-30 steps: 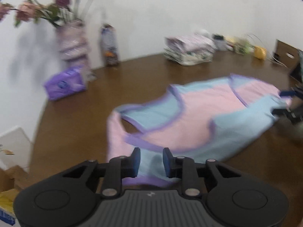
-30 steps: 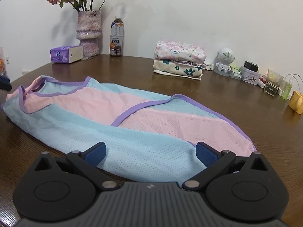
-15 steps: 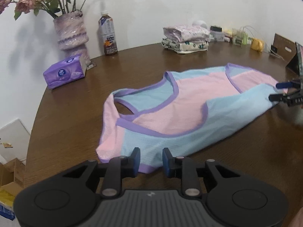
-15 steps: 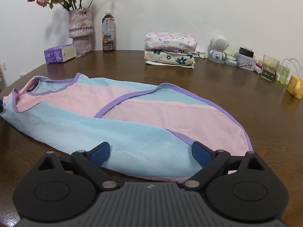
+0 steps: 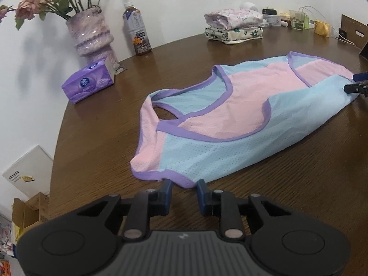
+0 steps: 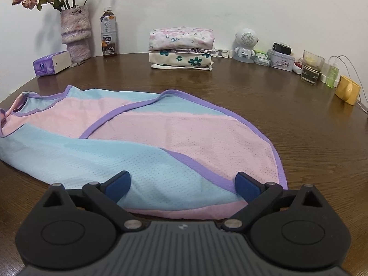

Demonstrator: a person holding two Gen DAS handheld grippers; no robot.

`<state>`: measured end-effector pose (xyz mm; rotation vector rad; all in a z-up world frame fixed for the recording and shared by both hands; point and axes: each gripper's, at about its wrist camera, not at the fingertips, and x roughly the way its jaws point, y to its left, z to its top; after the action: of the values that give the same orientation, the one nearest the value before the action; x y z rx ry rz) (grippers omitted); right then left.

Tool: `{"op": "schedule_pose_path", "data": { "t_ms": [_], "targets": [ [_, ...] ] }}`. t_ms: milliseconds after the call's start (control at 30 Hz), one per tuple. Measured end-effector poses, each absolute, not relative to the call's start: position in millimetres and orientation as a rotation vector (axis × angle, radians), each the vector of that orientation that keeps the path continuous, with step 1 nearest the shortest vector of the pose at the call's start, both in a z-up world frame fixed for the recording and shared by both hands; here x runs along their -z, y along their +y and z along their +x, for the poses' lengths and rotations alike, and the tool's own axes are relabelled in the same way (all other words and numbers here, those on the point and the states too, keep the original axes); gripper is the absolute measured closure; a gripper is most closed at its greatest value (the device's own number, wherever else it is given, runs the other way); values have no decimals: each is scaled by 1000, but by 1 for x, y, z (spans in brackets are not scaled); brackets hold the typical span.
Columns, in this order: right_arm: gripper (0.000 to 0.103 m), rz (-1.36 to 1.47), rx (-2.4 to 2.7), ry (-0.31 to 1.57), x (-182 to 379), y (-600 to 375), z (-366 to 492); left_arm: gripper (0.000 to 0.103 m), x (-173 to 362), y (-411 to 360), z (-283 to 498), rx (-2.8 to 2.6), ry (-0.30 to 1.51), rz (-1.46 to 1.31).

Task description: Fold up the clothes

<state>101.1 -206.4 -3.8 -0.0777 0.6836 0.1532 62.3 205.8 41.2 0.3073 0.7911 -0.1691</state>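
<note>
We had the pink-and-blue vest (image 5: 230, 124) lying once folded along its length on the brown table (image 5: 96, 138), well short of the folded stack (image 6: 181, 48) by the wall. Our left gripper (image 5: 182, 185) stood narrowly open at the purple shoulder hem, apparently gripping nothing. Our right gripper (image 6: 182, 185) gaped wide over the bottom hem, empty. Next each needed to close on its end. Only the left view showed the neckline; only the right showed the bottom hem.
</note>
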Motion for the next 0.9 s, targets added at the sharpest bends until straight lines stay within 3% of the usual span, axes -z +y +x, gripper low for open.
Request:
{"op": "schedule_pose_path", "data": {
  "t_ms": [67,133,200,300,433,533,900],
  "targets": [
    [5,-79,-153,680,3,-207,100,79,-51,203,56,184,741,281],
    [5,-67,-156,662,-2,-209,96,65,-59,196,55,193,686,263],
    [5,-54,-158,640,-8,-212,92,63,-60,186,61,212,664,255],
    [6,-61,-161,636,-11,-215,89,63,-51,175,74,225,670,247],
    [25,-35,-166,680,-5,-225,92,63,-29,175,90,200,721,201],
    [33,-52,-165,679,-3,-230,91,63,-21,180,88,180,730,134],
    [34,-73,-182,675,0,-247,96,63,-21,171,63,63,709,67]
  ]
}}
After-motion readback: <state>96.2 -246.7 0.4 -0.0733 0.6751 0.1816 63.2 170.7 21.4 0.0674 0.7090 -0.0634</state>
